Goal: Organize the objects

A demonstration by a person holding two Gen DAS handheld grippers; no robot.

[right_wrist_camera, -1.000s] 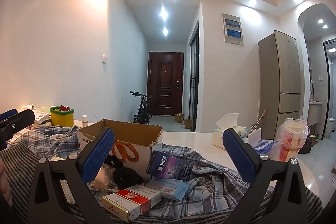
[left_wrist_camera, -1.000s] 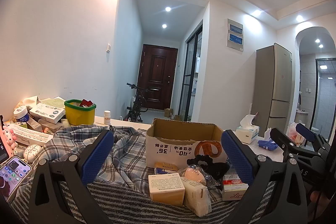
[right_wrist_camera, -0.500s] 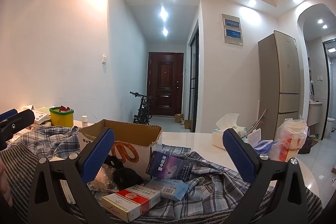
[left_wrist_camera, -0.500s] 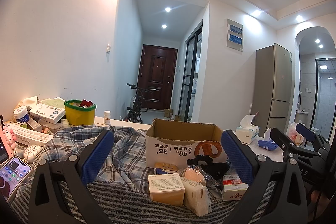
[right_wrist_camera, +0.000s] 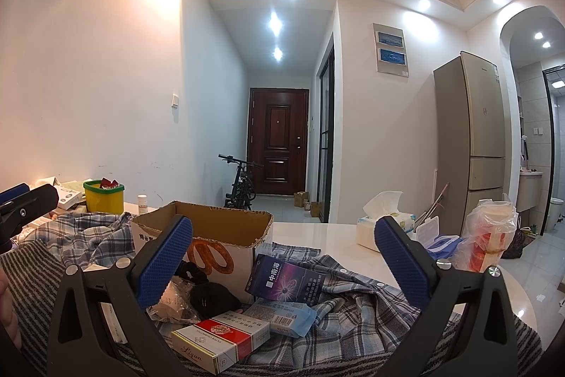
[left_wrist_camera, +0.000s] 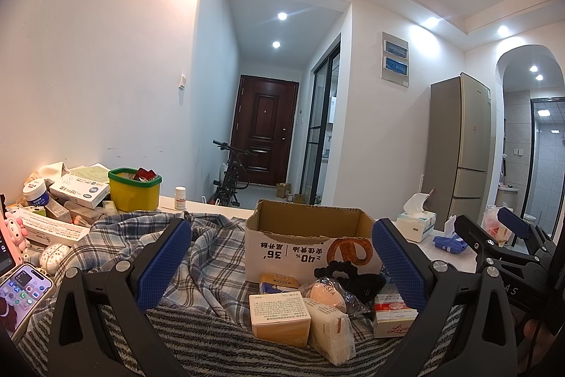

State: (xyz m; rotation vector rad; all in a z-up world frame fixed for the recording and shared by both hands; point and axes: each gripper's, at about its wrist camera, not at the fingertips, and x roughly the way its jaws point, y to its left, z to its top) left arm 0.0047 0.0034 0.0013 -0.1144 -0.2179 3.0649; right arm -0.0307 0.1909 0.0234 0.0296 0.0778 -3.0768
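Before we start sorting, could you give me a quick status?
Both claws, left and right, open, empty. Cardboard box upright, open. Small boxes loose in front.

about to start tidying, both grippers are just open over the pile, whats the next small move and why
Probably lower the right gripper onto the red-and-white carton: it lies nearest, flat on the cloth, nothing on top. Both grippers are open and empty, and the cardboard box just behind stands open to receive it.
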